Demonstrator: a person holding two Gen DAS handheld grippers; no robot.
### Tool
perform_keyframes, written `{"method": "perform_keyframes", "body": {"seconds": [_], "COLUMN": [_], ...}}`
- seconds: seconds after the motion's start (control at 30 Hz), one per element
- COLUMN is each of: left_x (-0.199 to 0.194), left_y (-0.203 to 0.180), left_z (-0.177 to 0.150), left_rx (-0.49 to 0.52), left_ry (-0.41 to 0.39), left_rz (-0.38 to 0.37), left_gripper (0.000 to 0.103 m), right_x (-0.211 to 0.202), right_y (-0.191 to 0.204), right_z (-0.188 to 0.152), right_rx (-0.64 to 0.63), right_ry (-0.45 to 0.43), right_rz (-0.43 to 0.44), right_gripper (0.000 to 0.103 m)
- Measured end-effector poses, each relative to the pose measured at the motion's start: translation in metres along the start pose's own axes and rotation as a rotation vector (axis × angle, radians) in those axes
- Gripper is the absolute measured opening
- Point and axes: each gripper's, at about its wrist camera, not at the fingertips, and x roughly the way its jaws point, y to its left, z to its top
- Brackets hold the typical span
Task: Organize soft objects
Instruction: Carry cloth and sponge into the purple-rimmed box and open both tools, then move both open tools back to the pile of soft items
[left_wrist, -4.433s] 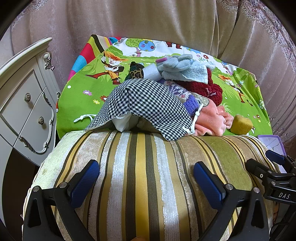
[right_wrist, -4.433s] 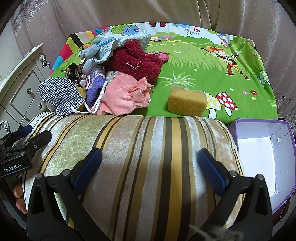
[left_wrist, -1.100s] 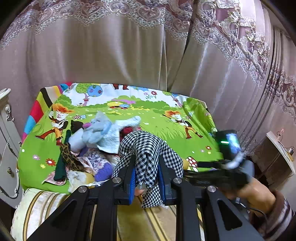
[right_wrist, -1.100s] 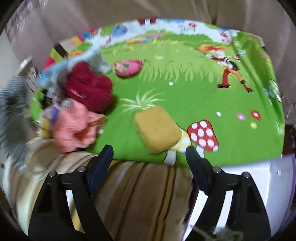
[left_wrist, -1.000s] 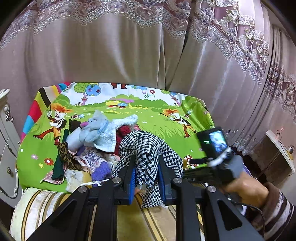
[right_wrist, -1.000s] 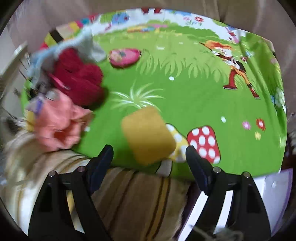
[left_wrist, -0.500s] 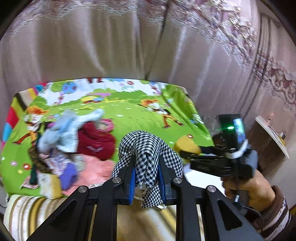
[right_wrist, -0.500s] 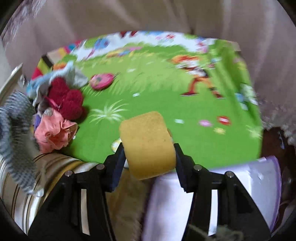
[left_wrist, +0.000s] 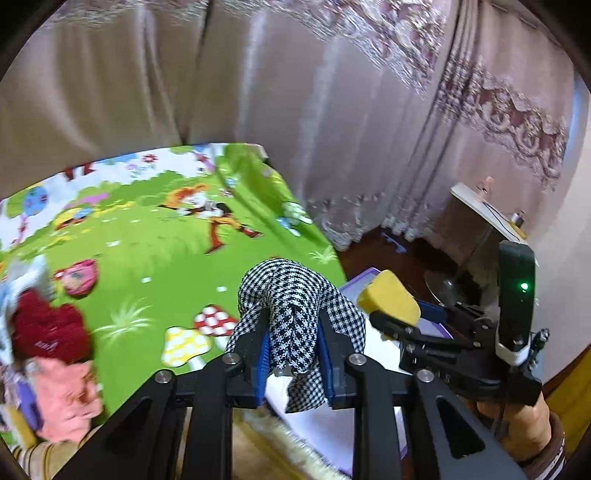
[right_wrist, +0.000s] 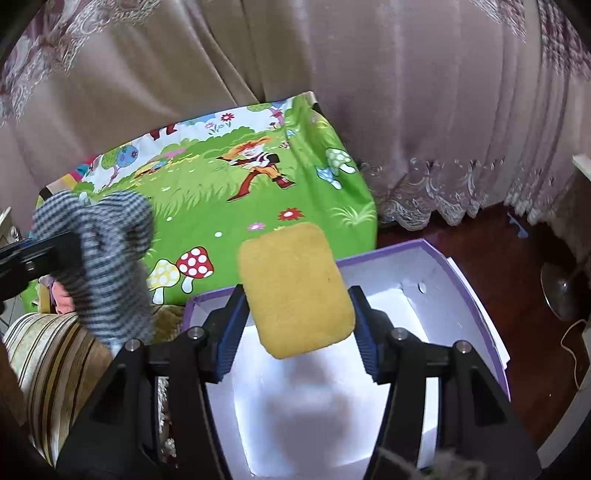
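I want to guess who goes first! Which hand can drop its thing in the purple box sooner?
Right. Its sponge already hangs over the purple box; jaws opening. The left gripper's checked cloth is at the edge.

The right gripper (right_wrist: 295, 328) has a yellow rectangular foam sponge (right_wrist: 295, 290) between its blue-padded jaws, which are easing apart, right above a white-lined cardboard box with a purple rim (right_wrist: 458, 277) filling the lower middle of the frame. At the left edge a black-and-white houndstooth cloth (right_wrist: 107, 262) hangs blurred from the left gripper (right_wrist: 40, 258). A bright green cartoon-print mat (right_wrist: 229, 192) spreads behind, with beige curtains (right_wrist: 332, 55) across the top.
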Motion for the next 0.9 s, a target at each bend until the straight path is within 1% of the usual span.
{"method": "perform_keyframes", "body": {"seconds": [0.07, 0.1, 0.17, 0.23, 0.3, 0.4, 0.47, 0.53, 0.67, 0.77, 0.9], "left_x": [0.008, 0.012, 0.013, 0.011, 0.010, 0.003, -0.004, -0.009, -0.016, -0.025, -0.037], "left_y": [-0.005, -0.007, -0.009, -0.010, -0.004, 0.005, 0.009, 0.010, 0.016, 0.024, 0.031], "left_z": [0.004, 0.005, 0.008, 0.009, 0.010, 0.009, 0.007, 0.006, 0.001, -0.008, -0.019], "left_rx": [0.002, 0.002, 0.003, -0.003, -0.025, -0.054, -0.044, -0.016, -0.003, -0.021, -0.011], "left_ry": [0.015, 0.017, 0.009, 0.000, -0.008, -0.052, -0.096, -0.108, -0.078, -0.067, -0.076], "left_rz": [-0.016, -0.018, -0.013, 0.002, 0.030, 0.056, 0.087, 0.109, 0.120, 0.084, 0.116], "left_gripper": [0.043, 0.047, 0.062, 0.067, 0.067, 0.067, 0.067, 0.067, 0.067, 0.067, 0.067], "right_x": [-0.001, -0.001, -0.001, -0.003, -0.006, -0.011, -0.014, -0.016, -0.018, -0.020, -0.024], "right_y": [-0.005, -0.007, -0.010, -0.013, -0.016, -0.020, -0.020, -0.019, -0.011, -0.003, 0.016], "right_z": [-0.001, -0.003, -0.004, -0.006, -0.005, -0.003, -0.002, -0.002, -0.002, -0.001, 0.000], "right_rx": [0.011, 0.016, 0.029, 0.039, 0.048, 0.068, 0.070, 0.067, 0.052, 0.044, 0.009], "right_ry": [0.005, 0.005, 0.004, -0.007, -0.019, -0.036, -0.043, -0.046, -0.047, -0.054, -0.066], "right_rz": [-0.004, -0.003, 0.002, -0.001, -0.007, -0.007, -0.015, -0.013, -0.005, 0.011, 0.044], "right_gripper": [0.067, 0.068, 0.078, 0.081, 0.082, 0.082, 0.083, 0.084, 0.084, 0.084, 0.084]}}
